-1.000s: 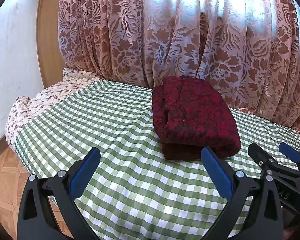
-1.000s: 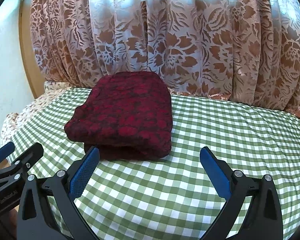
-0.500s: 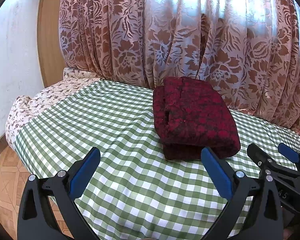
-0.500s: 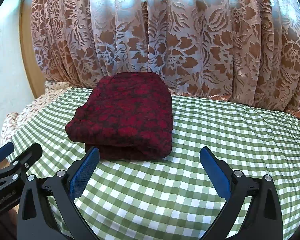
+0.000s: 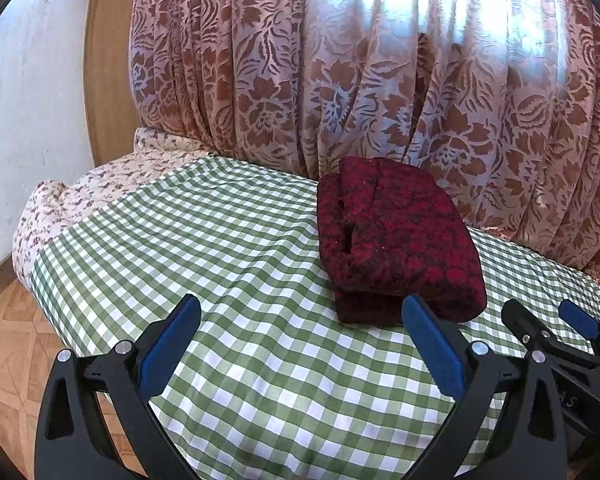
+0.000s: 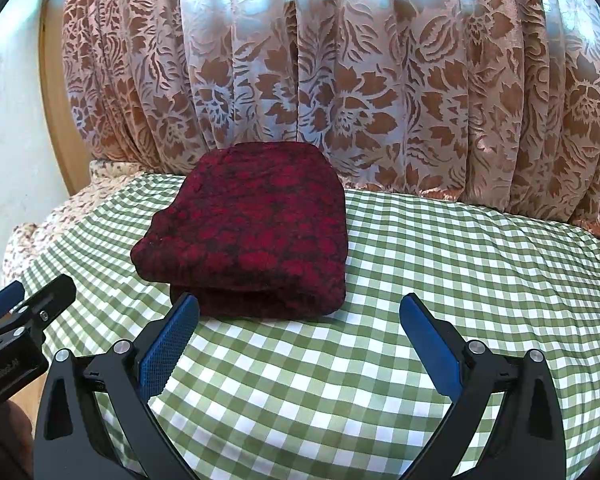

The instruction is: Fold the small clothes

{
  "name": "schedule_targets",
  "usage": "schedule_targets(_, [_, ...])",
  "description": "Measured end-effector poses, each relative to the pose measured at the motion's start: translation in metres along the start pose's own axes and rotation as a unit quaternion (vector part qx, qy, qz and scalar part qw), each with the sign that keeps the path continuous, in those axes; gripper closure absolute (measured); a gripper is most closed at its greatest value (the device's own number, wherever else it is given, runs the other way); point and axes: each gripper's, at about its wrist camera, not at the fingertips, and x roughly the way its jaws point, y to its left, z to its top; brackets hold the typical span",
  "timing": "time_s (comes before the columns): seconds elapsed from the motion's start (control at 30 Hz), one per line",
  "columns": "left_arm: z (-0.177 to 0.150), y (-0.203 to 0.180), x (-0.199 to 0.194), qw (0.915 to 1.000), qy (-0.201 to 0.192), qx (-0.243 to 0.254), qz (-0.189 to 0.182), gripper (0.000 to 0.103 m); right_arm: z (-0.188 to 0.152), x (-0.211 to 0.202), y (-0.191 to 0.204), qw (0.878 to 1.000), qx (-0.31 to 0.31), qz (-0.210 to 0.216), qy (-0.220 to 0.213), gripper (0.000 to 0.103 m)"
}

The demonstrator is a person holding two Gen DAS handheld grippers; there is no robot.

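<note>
The left gripper [image 5: 300, 344] hangs spread wide and empty over the checked cloth [image 5: 220, 264]; the folded red garment [image 6: 252, 236] lies ahead near the curtain [image 6: 340, 80]; the right gripper [image 6: 296, 340] is likewise spread, holding nothing

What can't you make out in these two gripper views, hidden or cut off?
- Red folded garment: its type and layer count; the folds hide the inside in both views.
- Checked cloth: what lies beneath it is covered.
- Window: hidden by the floral curtain.
- Right gripper: in the left wrist view, mostly cut off by the right edge.
- Left gripper: in the right wrist view, cut off at the left edge.
</note>
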Motion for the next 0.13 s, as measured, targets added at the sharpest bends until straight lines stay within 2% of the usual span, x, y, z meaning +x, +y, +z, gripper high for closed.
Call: schedule_targets(0.13, [-0.0012, -0.0011, 0.001, 1.0, 0.002, 0.004, 0.002, 0.003, 0.0002, 0.0001, -0.0006, 1.0, 0.0, 0.0, 0.0, 0.004])
